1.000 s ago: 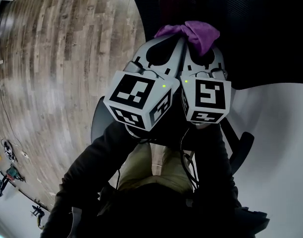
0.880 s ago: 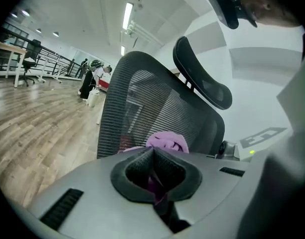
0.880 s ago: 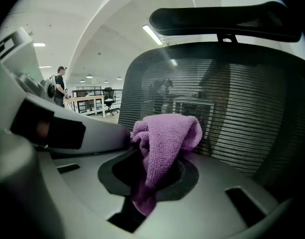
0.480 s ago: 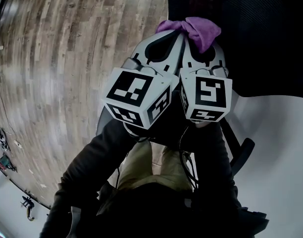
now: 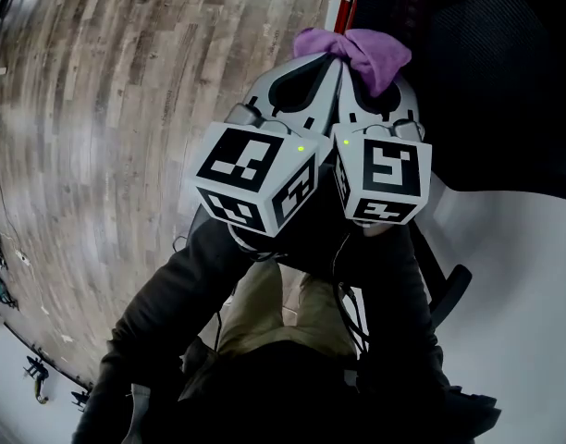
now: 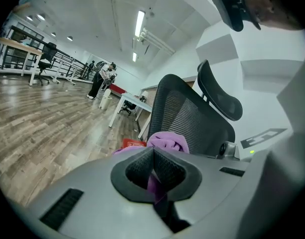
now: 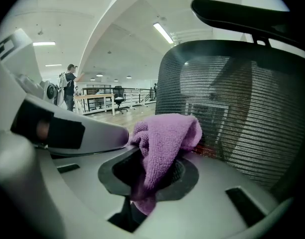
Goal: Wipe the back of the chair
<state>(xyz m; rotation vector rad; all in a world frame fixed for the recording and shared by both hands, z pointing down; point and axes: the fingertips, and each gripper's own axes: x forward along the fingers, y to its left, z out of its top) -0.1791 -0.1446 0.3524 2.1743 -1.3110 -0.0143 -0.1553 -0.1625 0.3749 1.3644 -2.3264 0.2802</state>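
A purple cloth is bunched at the tips of both grippers, which are pressed side by side. My left gripper is shut, with cloth showing between and beyond its pads. My right gripper is shut on the same cloth, which drapes over its jaws. The black mesh chair back stands just behind the cloth, with its headrest above. Whether the cloth touches the mesh I cannot tell. In the left gripper view the chair back rises to the right, close behind the cloth.
Wooden floor spreads to the left. A red object lies low beside the chair. A white desk and some people are far off. A white wall is on the right. My own sleeves and legs fill the lower head view.
In the head view the chair's dark edge has slid right and a red object has come into sight at the top. Both grippers stay together on the cloth.
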